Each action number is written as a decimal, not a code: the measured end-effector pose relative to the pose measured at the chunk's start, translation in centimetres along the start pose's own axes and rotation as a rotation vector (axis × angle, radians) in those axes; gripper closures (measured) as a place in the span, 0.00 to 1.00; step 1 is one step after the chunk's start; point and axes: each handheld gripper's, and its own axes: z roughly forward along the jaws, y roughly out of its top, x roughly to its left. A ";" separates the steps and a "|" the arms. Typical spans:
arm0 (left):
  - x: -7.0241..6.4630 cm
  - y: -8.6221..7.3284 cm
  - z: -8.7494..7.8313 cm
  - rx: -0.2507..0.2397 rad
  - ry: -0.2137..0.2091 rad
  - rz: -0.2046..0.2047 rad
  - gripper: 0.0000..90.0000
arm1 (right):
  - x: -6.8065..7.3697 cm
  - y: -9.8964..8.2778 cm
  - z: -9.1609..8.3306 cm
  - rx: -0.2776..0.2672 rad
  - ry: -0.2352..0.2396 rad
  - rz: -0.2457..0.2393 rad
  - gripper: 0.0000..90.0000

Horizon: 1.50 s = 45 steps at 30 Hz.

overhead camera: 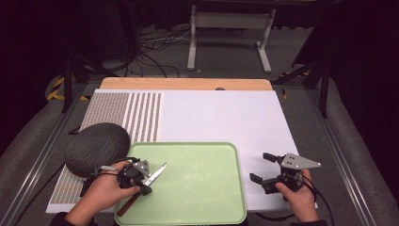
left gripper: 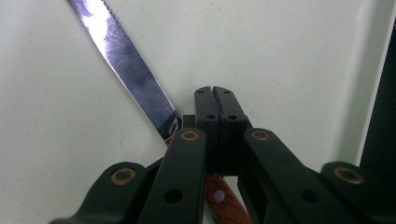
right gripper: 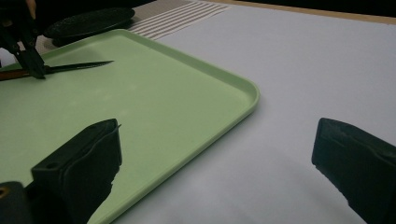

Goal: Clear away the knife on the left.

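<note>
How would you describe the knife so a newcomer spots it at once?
Find the pale green tray at the table's near edge. At its left side lies the knife, under the shut left gripper. Serrated steel blade, riveted wooden handle; nothing else lies in the tray.

A dark round plate (overhead camera: 97, 147) lies on a striped placemat (overhead camera: 134, 116).

Open run across the white worktop (overhead camera: 221, 117) beyond and right of the green tray (overhead camera: 235, 188). Bare tray floor through the middle and right half. Blocked at the tray's left edge by the knife (overhead camera: 149, 181) and the left claw (overhead camera: 141, 181) over it. Hemmed in further left by the dark round cushion (overhead camera: 97, 148). Clear gap between tray rim and right claw (overhead camera: 263, 172).
</note>
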 end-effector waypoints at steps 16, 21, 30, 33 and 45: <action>0.5 -0.7 -0.3 -0.002 -0.011 -0.030 0.99 | 0.0 0.0 0.1 0.005 0.003 0.004 0.03; 0.6 -1.1 -0.5 -0.007 -0.013 -0.050 0.99 | 0.0 -0.1 0.1 0.006 0.004 0.004 0.03; 0.7 -1.4 -0.6 -0.003 -0.013 -0.058 0.99 | 0.0 -0.1 0.1 0.007 0.005 0.004 0.03; 0.8 -1.5 -0.7 0.000 -0.015 -0.056 0.99 | 0.0 -0.1 0.1 0.006 0.005 0.004 0.02; 1.0 -2.0 -0.9 0.004 -0.022 -0.077 0.98 | 0.0 -0.2 0.1 0.013 0.005 0.002 0.03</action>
